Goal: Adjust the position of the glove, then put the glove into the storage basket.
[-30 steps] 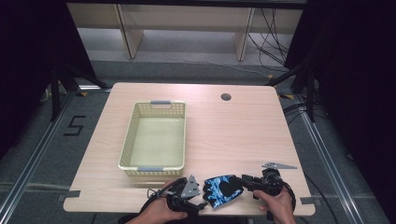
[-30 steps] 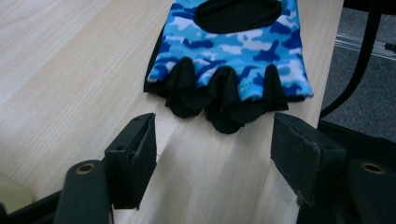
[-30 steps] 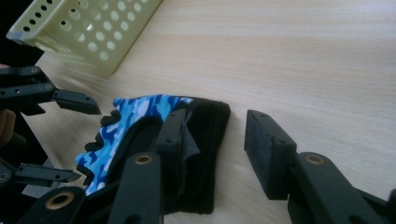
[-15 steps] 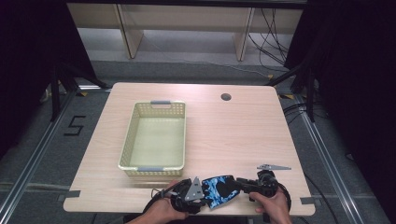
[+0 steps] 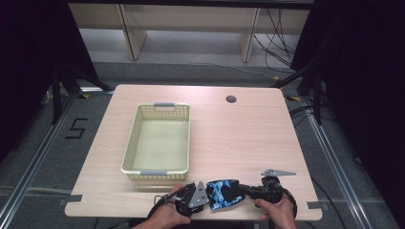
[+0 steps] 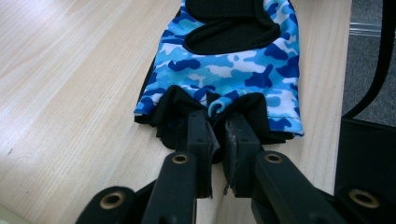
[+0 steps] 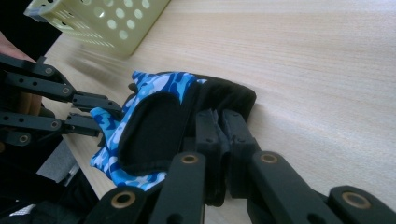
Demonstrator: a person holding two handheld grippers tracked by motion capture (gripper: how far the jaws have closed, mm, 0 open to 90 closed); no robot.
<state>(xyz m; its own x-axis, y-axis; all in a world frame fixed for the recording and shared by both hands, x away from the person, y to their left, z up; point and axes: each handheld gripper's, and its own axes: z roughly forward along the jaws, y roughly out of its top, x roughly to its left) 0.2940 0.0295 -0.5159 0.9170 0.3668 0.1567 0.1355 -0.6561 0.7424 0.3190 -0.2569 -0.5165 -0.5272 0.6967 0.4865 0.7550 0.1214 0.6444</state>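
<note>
A blue camouflage glove (image 5: pixel 224 193) lies at the near edge of the tabletop (image 5: pixel 248 138), just in front of the pale yellow basket (image 5: pixel 157 140). The left hand-held gripper (image 6: pixel 217 122) pinches the glove's black-lined edge between its jaws. The right hand-held gripper (image 7: pixel 223 122) has its jaws pressed together on the black fabric at the glove's opposite end.
</note>
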